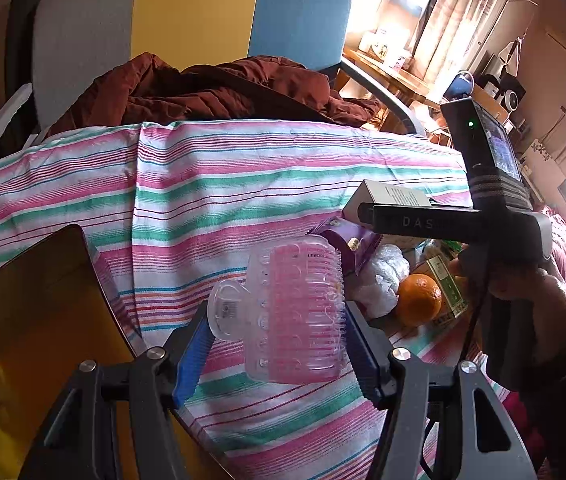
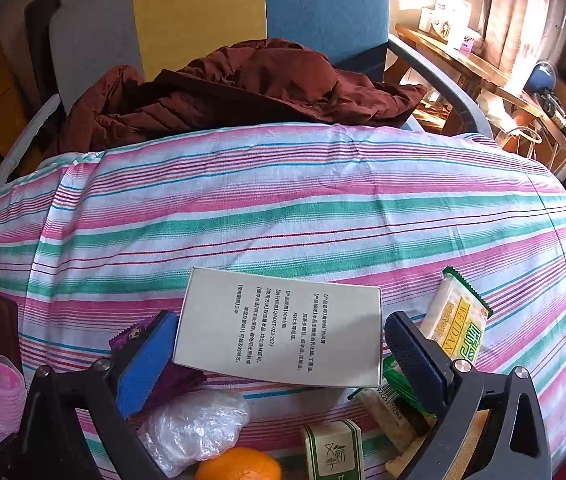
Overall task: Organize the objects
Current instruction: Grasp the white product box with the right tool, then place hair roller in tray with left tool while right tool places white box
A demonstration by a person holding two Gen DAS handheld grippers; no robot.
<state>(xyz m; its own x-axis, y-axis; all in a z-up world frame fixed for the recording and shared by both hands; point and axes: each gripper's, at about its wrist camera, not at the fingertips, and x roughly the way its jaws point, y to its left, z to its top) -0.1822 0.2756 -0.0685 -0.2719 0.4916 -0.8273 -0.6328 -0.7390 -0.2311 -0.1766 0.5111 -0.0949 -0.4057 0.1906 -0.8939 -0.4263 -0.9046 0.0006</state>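
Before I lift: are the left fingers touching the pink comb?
Touching. In the left wrist view the left gripper has both blue fingers pressed against the pink comb, one on each side, holding it above the cloth.

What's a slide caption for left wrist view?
Left gripper holds a clear pink hair clip above the striped cloth.

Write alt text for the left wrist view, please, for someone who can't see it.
The left gripper clamps a clear pink plastic hair claw clip above a pink, green and white striped cloth. To its right the right gripper hovers over a white cardboard box, a round orange fruit and crumpled clear plastic.
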